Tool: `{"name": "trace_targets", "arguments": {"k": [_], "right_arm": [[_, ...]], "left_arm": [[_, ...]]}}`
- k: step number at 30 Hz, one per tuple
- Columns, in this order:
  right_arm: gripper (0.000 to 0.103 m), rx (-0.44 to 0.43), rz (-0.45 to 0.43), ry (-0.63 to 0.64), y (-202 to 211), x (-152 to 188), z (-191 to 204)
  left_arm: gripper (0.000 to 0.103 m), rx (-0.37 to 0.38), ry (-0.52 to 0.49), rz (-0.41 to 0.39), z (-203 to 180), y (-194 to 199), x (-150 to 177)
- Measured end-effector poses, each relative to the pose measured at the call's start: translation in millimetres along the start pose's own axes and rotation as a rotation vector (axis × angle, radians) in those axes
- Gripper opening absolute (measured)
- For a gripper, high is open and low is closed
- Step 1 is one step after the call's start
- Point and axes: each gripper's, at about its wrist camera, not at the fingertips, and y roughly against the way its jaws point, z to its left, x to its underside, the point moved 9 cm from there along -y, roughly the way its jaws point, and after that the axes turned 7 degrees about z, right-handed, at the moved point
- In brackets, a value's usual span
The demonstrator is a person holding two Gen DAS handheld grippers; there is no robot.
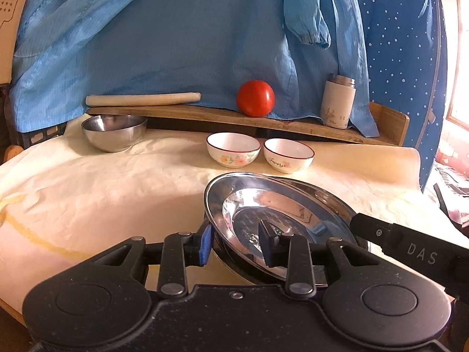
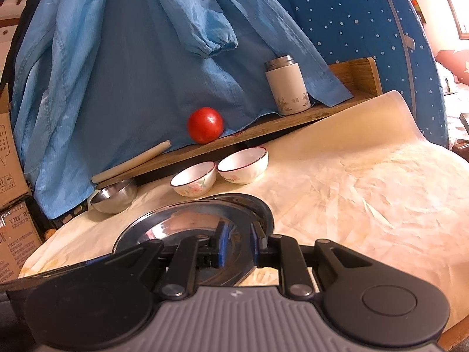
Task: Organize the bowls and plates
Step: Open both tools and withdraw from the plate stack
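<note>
1. Steel fills the near part of the left wrist view: we are looking at a shiny steel plate (image 1: 263,196) lying tilted on a second steel plate (image 1: 322,190), whose rim is peeking out behind and to the right. We judge this to be the stacking step, with the plates being gathered into one pile on the cream cloth (image 1: 102,190).
2. The left gripper (image 1: 236,243) is standing with its blue pads apart. The upper plate's near rim is running between them, one pad outside it and one over the plate's inside, and neither is pressing on it, so we read this as a let-go.
3. Farther back, two flowered ceramic bowls (image 1: 233,149) are sitting side by side, nearly touching, and a steel bowl (image 1: 114,132) is sitting well apart to the left. They are probably waiting their turn.
4. On the sloping wooden board (image 1: 205,114) behind, a tomato (image 1: 255,98), a rolling pin (image 1: 143,99) and a white canister (image 1: 337,102) are staying out of the task.
5. In the right wrist view, the right gripper (image 2: 239,245) is hovering over the plate pile's near-right rim, its pads standing close with a narrow gap. We cannot tell whether they are pinching the rim; if they are, they are steadying the tilted plate as it settles.
</note>
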Motion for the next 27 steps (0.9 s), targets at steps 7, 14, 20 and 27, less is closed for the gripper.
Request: {"name": "trace_targets", "arguments": {"k": [7, 14, 20, 27], "right_arm": [[0.021, 0.013, -0.013, -0.004, 3.2, -1.3, -4.0], [0.033, 0.02, -0.021, -0.012, 4.0, -1.8, -6.5], [0.062, 0.025, -0.036, -0.017, 4.7, -3.3, -6.2], [0.094, 0.019, -0.07, -0.035, 2.4, -6.8, -2.7]], "left_arm": [[0.054, 0.03, 0.017, 0.003, -0.7, 0.5, -0.6], [0.071, 0.04, 0.07, -0.033, 8.3, 4.8, -4.4], [0.087, 0.037, 0.137, -0.056, 24.2, 7.4, -8.7], [0.102, -0.001, 0.227, -0.096, 56.6, 9.7, -15.6]]}}
